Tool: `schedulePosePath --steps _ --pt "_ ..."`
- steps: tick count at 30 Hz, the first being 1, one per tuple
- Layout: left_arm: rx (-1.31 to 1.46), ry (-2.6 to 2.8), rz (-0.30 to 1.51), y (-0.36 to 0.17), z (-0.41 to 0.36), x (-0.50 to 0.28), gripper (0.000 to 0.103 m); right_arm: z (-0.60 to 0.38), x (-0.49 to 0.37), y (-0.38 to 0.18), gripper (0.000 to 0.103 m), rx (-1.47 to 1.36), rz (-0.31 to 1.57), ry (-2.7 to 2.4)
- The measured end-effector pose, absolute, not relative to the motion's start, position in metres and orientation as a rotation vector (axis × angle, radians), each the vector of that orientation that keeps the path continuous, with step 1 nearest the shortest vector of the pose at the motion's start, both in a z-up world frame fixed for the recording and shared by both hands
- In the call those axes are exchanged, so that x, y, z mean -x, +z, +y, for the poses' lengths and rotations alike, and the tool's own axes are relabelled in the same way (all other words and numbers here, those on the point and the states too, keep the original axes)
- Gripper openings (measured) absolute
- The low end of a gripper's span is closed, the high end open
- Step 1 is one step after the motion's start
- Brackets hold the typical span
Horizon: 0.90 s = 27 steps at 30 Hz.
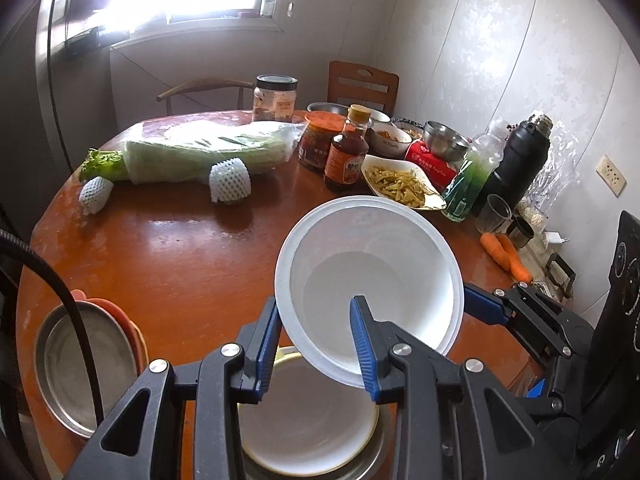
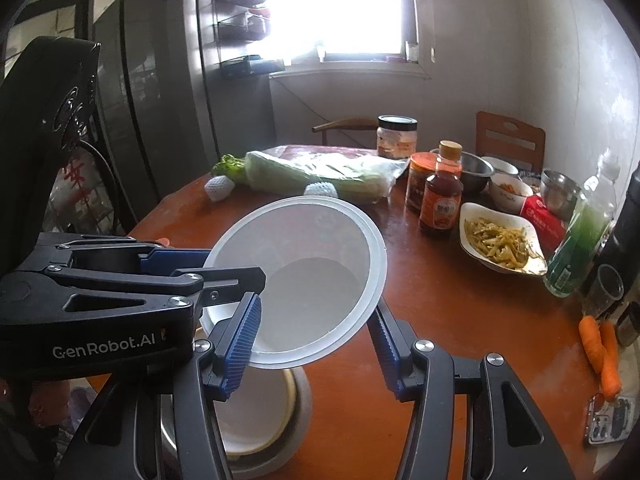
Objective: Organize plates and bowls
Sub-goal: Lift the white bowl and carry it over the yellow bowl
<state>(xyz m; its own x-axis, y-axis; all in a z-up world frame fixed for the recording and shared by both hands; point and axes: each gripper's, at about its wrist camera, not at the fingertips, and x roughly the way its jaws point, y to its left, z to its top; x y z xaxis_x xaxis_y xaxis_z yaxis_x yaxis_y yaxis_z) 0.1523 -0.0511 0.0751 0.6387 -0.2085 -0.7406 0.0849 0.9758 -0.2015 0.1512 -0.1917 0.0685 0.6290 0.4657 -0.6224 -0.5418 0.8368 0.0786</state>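
Note:
A white plastic bowl [image 1: 372,280] is held tilted above the near table edge. My left gripper [image 1: 318,344] straddles its near rim, one finger outside and one inside, but the fingers stand apart and are not clamped. My right gripper [image 2: 316,344] is shut on the bowl's [image 2: 304,272] rim on the other side, and its blue fingers show at the right in the left wrist view [image 1: 486,306]. Below the bowl a white bowl with a yellow rim [image 1: 304,412] sits inside a steel bowl [image 2: 296,424]. A steel plate on orange plates [image 1: 80,368] lies to the left.
On the round wooden table [image 1: 180,264] stand sauce jars and a bottle [image 1: 346,150], a dish of yellow vegetables [image 1: 400,184], steel bowls [image 1: 444,140], a green bottle [image 1: 474,172], a black thermos [image 1: 516,160], wrapped cabbage [image 1: 208,152], and carrots [image 1: 506,256]. A phone [image 2: 610,420] lies at the right edge.

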Motion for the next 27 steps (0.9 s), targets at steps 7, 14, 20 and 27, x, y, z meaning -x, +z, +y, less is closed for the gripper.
schedulePosePath --steps 7,14,20,27 --pt "0.161 -0.167 0.834 0.079 -0.039 -0.133 0.036 -0.181 -0.131 0.077 0.056 0.133 0.643 0.586" --pt "0.170 -0.162 0.815 0.080 -0.028 -0.115 0.036 -0.170 -0.112 0.077 0.057 0.146 0.628 0.591" --pt "0.171 -0.157 0.793 0.084 -0.023 -0.098 0.036 -0.164 -0.095 0.081 0.057 0.161 0.611 0.599" --pt "0.172 -0.162 0.769 0.086 -0.021 -0.076 0.036 -0.162 -0.077 0.082 0.057 0.174 0.595 0.598"
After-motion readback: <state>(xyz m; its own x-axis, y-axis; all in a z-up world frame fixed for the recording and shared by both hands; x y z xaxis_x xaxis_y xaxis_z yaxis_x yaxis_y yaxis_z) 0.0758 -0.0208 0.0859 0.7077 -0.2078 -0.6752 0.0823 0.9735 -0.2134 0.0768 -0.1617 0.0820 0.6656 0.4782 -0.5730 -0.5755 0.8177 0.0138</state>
